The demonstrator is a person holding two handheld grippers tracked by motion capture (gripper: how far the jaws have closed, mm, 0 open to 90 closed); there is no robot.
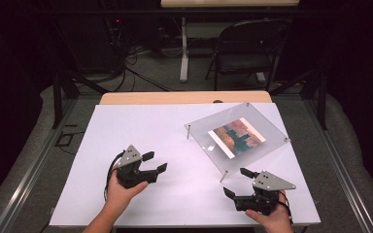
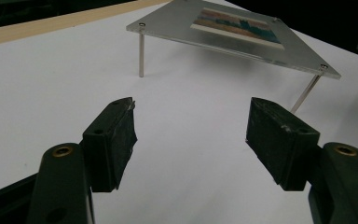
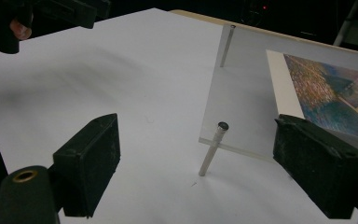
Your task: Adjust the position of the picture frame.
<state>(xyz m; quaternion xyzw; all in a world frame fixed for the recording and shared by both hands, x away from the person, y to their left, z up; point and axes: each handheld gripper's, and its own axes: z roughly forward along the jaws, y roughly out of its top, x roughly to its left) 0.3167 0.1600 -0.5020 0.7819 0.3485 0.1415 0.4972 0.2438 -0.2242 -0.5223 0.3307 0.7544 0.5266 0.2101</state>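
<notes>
A clear acrylic frame (image 1: pixel 209 124) stands on thin metal legs at the right of the white sheet, with a colourful picture (image 1: pixel 236 136) lying in it. My left gripper (image 1: pixel 154 162) hovers over the sheet to the frame's left, pointed at it, open and empty (image 2: pixel 191 126). The frame (image 2: pixel 177 21) lies well ahead of it. My right gripper (image 1: pixel 235 181) is by the frame's near corner, open (image 3: pixel 196 135). That corner's leg (image 3: pixel 212 149) stands between the jaws, touched by neither pad. The picture (image 3: pixel 335 93) shows just past the right-hand jaw.
The white sheet (image 1: pixel 141 131) covers a wooden table whose far edge (image 1: pixel 184 98) shows behind it. Beyond the table are a black folding chair (image 1: pixel 245 48), another table's leg (image 1: pixel 183 48) and cables on the floor. Metal rails run along both sides.
</notes>
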